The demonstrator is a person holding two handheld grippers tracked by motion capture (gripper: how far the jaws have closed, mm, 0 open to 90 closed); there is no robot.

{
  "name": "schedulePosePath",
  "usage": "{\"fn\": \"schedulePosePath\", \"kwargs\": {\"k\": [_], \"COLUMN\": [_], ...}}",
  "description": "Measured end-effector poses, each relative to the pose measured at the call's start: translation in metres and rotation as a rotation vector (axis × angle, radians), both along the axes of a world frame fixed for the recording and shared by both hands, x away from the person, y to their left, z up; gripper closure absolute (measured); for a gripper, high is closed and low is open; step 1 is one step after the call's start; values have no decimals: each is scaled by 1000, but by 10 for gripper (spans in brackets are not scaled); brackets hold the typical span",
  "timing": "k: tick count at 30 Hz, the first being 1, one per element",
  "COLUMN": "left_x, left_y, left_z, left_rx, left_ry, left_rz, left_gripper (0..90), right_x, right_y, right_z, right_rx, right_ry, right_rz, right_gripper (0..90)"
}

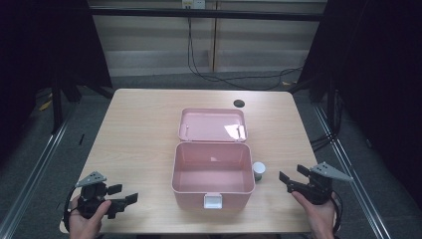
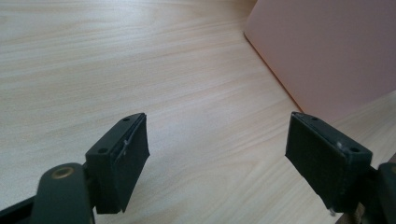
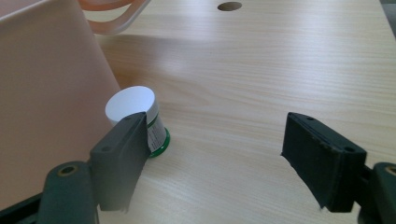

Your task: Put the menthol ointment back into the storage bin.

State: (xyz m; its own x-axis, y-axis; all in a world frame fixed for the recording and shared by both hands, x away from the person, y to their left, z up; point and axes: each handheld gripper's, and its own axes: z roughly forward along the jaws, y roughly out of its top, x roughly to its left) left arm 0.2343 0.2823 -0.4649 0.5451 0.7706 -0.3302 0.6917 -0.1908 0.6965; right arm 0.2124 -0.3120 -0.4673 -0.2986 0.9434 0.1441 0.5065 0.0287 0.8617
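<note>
wooden table (image 1: 139, 129) | small jar (image 3: 140, 119) beside pink box (image 1: 211, 172) | just ahead of right gripper (image 3: 224, 158) fingers

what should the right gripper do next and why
Probably swing the right gripper toward its left jaw side and ease forward so the small jar sits between its jaws. They stand wide open with nothing between them, and the jar stands upright on the table beside the open pink box, off behind the left jaw.
</note>
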Motion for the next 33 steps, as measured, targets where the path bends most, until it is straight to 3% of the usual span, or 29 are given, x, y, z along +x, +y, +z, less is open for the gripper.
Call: {"fn": "schedulePosePath", "kwargs": {"k": [3, 5, 8, 11, 14, 19, 21, 23, 25, 28, 33], "left_x": [1, 0, 0, 0, 0, 0, 0, 0, 0, 0, 1], "left_y": [0, 1, 0, 0, 0, 0, 0, 0, 0, -1, -1], "left_z": [0, -1, 0, 0, 0, 0, 0, 0, 0, -1, -1], "left_rx": [-1, -2, 0, 0, 1, -3, -1, -4, 5, 3, 4], "left_ry": [1, 3, -1, -3, 1, 0, 2, 1, 2, 4, 7], "left_rz": [0, 2, 4, 0, -6, 0, 3, 2, -1, -1, -1], "left_gripper": [211, 211, 211, 211, 211, 211, 211, 211, 211, 212, 211], "right_x": [0, 0, 0, 0, 1, 1, 5, 6, 13, 21, 32], "right_y": [0, -1, -1, 1, 3, 5, 5, 6, 8, 12, 20], "right_z": [0, 0, 3, 6, 9, 14, 22, 26, 38, 46, 50], "right_rx": [2, 36, 48, 38, 19, -28, -4, -17, -33, -71, -103], "right_ry": [1, -8, -8, 0, -5, -12, 17, 26, 83, 115, 179], "right_rz": [6, 16, 79, 101, 146, 155, 194, 207, 251, 281, 346], "right_gripper": [232, 259, 344, 346, 413, 381, 390, 388, 346, 308, 259]}}
